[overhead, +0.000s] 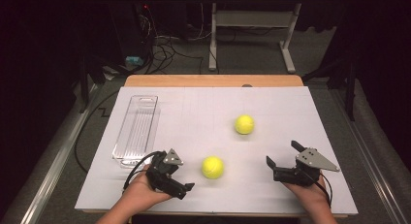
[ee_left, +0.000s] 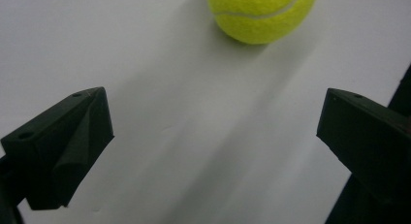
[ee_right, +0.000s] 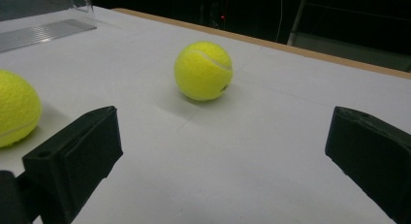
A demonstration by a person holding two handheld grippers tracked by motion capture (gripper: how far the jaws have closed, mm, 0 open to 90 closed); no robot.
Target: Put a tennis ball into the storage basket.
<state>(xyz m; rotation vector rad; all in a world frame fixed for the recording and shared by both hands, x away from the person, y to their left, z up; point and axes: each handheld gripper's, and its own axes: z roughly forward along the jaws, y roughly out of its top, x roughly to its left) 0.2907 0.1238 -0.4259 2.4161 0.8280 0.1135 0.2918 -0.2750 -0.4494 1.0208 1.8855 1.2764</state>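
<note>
Two yellow tennis balls lie on the white table top (overhead: 203,105). The near ball (overhead: 212,167) rests just right of my left gripper (overhead: 181,178), which stands open and empty at the front left. In the left gripper view this ball (ee_left: 261,13) lies beyond the wide-apart jaws of the left gripper (ee_left: 213,122), clear of them. The far ball (overhead: 244,124) sits up and left of my right gripper (overhead: 282,153), also open and empty. The right gripper view has the far ball (ee_right: 203,70) ahead of the right gripper (ee_right: 223,136) and the near ball (ee_right: 17,107) at the left edge.
A clear plastic tray (overhead: 137,129) lies empty along the table's left side, just behind the left gripper; it also appears as the tray (ee_right: 43,25) at top left. A wooden edge (overhead: 213,80) borders the far side. Dark floor, cables and a desk frame lie beyond.
</note>
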